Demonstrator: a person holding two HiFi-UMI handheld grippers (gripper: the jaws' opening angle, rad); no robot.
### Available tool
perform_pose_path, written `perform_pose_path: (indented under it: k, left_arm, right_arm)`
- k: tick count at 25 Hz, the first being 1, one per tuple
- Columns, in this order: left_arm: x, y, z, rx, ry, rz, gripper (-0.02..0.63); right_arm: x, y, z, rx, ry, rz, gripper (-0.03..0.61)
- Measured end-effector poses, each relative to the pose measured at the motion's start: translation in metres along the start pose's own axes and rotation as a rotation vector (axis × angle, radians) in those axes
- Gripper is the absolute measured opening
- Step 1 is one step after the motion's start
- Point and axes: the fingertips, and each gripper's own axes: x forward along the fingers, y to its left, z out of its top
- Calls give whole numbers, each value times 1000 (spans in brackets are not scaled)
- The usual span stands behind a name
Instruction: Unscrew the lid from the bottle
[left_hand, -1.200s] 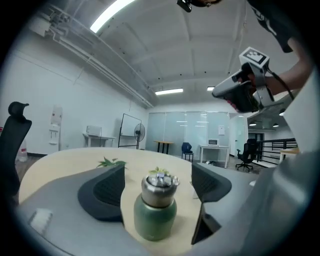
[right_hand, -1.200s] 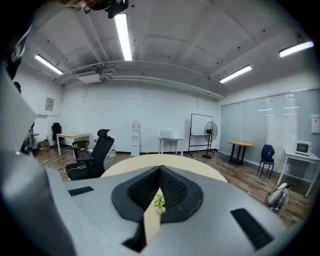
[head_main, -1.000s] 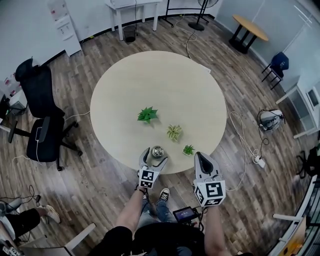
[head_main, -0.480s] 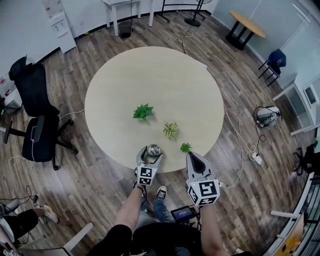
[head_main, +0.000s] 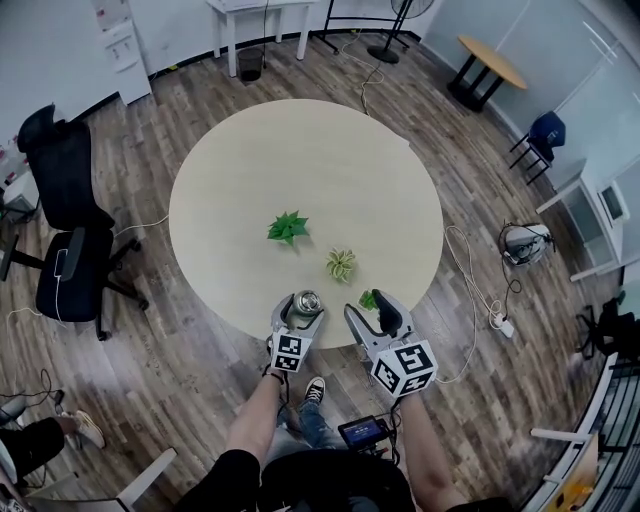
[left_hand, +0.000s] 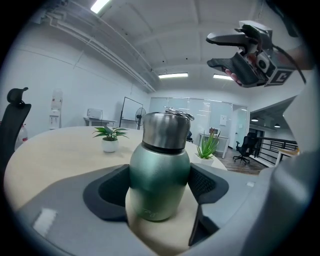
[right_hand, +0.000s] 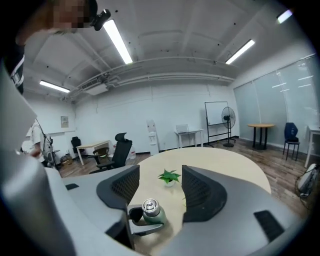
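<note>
Bottle (head_main: 307, 302) sides blocked by left gripper (head_main: 298, 312) jaws; top free. Small plant (head_main: 368, 298) crowds right side.

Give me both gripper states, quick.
Left gripper: closed on bottle.
Right gripper: jaws opening, nothing between them.

Matt green bottle (left_hand: 159, 185), seemingly steel lid (left_hand: 164, 131)

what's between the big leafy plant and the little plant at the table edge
A pale striped plant stands between them, clear in the head view.
</note>
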Motion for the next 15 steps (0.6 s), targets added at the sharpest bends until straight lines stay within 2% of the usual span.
perform_pose_path:
  k: [3,9,12,15]
  left_arm:
    - [0,-1,1,13,-7,-20,364]
    - [-1,-1,2,31,-16,-54,364]
    - [-1,-2,-1,46,-17,-74,364]
    - [-2,-2,-1,57,-14,-86,364]
  right_arm:
    - [21,6,-14,-16,61,94,284]
    - [70,32,-65,-102,177,248,285]
    - [90,40,-99,-173,260,288,285]
    - [106,41,-127,-201,333,296,284]
